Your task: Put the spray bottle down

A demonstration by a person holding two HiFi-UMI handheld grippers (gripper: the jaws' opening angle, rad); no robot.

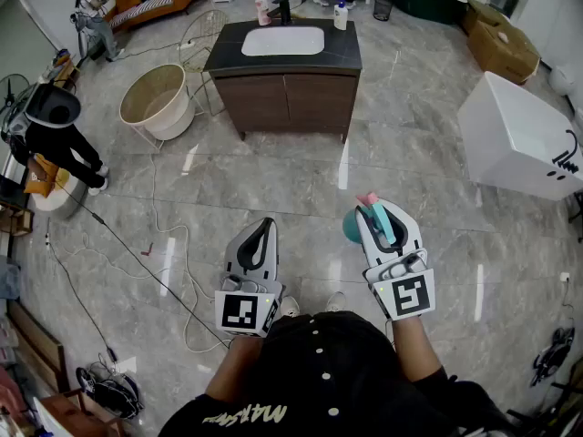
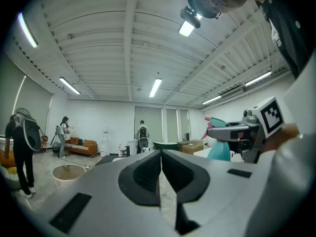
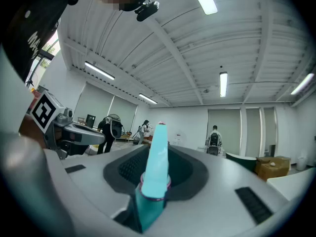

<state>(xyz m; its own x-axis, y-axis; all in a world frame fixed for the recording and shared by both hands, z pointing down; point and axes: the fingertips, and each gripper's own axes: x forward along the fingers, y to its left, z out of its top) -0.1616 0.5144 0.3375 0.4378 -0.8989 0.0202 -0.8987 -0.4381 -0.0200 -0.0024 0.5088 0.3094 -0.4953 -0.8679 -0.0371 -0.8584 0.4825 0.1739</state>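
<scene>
The spray bottle [image 1: 353, 226] is teal with a pink nozzle and hangs over the marble floor, with my right gripper [image 1: 383, 211] shut on it. In the right gripper view the bottle's teal head [image 3: 157, 169] stands upright between the dark pads. The left gripper view shows the bottle [image 2: 220, 150] from the side, hanging below the right gripper [image 2: 236, 131]. My left gripper [image 1: 262, 228] is level beside it, shut with nothing between its jaws; its pads [image 2: 148, 174] meet along a thin line. The left gripper [image 3: 79, 132] also shows in the right gripper view.
A dark vanity with a white sink [image 1: 284, 62] stands ahead, with bottles at its back edge. A round beige basket [image 1: 157, 98] is to its left, a white tub [image 1: 524, 135] at the right. A person in black [image 1: 55, 144] stands at the left. Cables [image 1: 118, 244] run over the floor.
</scene>
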